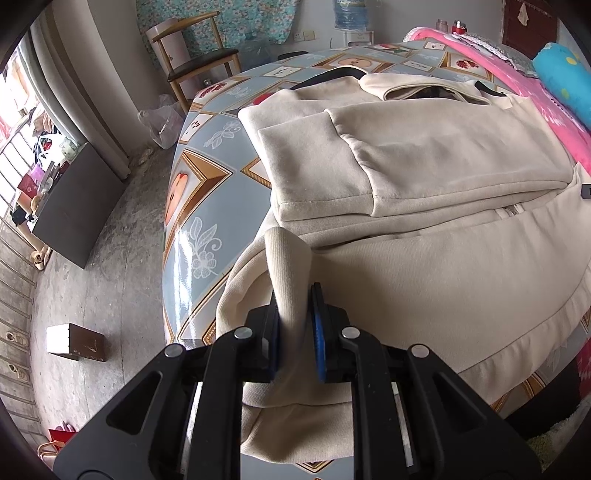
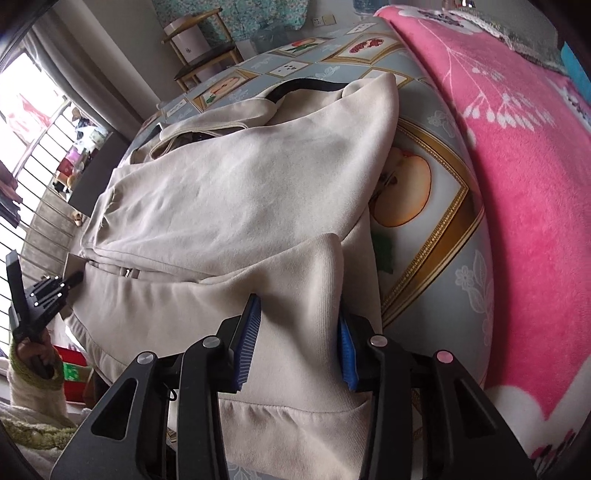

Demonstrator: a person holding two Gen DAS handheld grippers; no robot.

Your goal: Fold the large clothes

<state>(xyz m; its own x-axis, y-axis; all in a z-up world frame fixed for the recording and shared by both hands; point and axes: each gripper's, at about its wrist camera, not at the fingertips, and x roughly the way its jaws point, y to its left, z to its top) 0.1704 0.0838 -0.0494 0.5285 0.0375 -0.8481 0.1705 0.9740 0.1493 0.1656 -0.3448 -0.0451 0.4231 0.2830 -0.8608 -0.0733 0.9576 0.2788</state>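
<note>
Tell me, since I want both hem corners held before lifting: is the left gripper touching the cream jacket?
Touching. The left wrist view shows the left gripper pinching a raised fold of the cream jacket between its blue pads.

The table point(image 1: 207, 192), covered in a glossy blue-grey cloth printed with framed fruit and flowers, serves as the landmark. Beyond its far end stands a wooden chair point(image 1: 195, 59) with a dark seat, against a floral wall hanging point(image 1: 236, 18). A water bottle point(image 1: 351, 14) sits on a dispenser farther along that wall. Left of the table, grey concrete floor point(image 1: 110, 266) carries a small box point(image 1: 75, 341) and a dark cabinet point(image 1: 77, 206). Daylight enters through a barred window point(image 1: 18, 122) beside a grey curtain point(image 1: 81, 74). A pink blanket point(image 2: 517, 184) lies right of the table.
</note>
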